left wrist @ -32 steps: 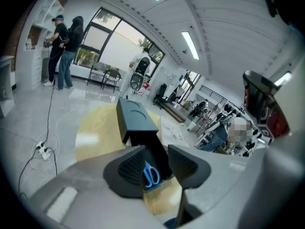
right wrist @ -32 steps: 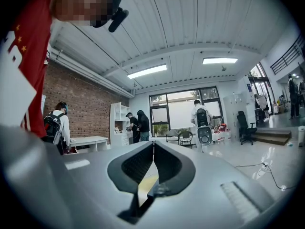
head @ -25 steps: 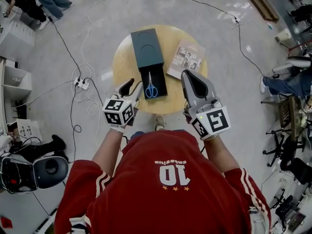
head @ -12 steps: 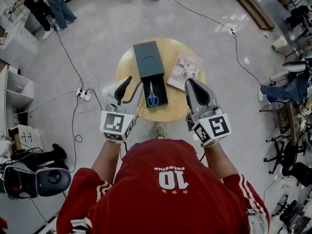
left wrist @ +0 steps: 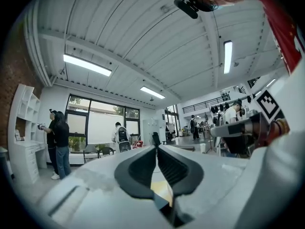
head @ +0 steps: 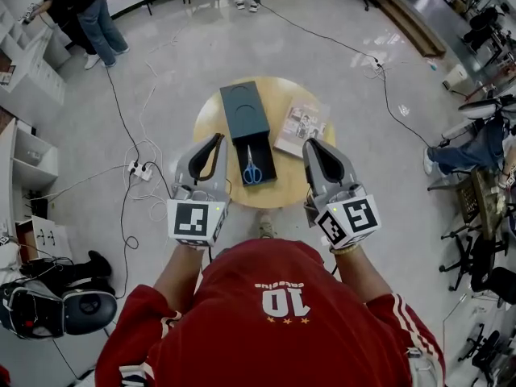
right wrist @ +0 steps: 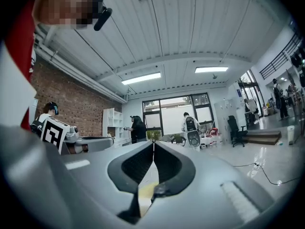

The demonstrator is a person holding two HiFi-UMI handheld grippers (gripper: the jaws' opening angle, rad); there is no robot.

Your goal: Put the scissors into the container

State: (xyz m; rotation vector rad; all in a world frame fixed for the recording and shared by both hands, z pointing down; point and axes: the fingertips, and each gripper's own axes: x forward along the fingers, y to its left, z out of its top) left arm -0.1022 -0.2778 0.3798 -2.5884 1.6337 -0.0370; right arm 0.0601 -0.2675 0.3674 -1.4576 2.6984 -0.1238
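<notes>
Polished grey floor, crossed by cables, is seen all round a small round table (head: 280,188). Nearest, both grippers are held level above the table's near edge, well clear of everything on it. The jaws of the left gripper (head: 216,141) have just been closing and are now pressed together, with nothing between them. Those of the right gripper (head: 310,146) are likewise met tip to tip and empty.

Beyond them the scissors (head: 252,170) are found lying flat in the open tray of the dark container (head: 244,110), blue handles nearest and blades pointing far. They are judged light and stiff, with slick steel blades. A hold would best be taken across the handle loops or at the pivot, where slipping is least likely.

A booklet (head: 300,126) lies just right of the container. Farthest off, a person (head: 95,18) is seen standing at the far left.
</notes>
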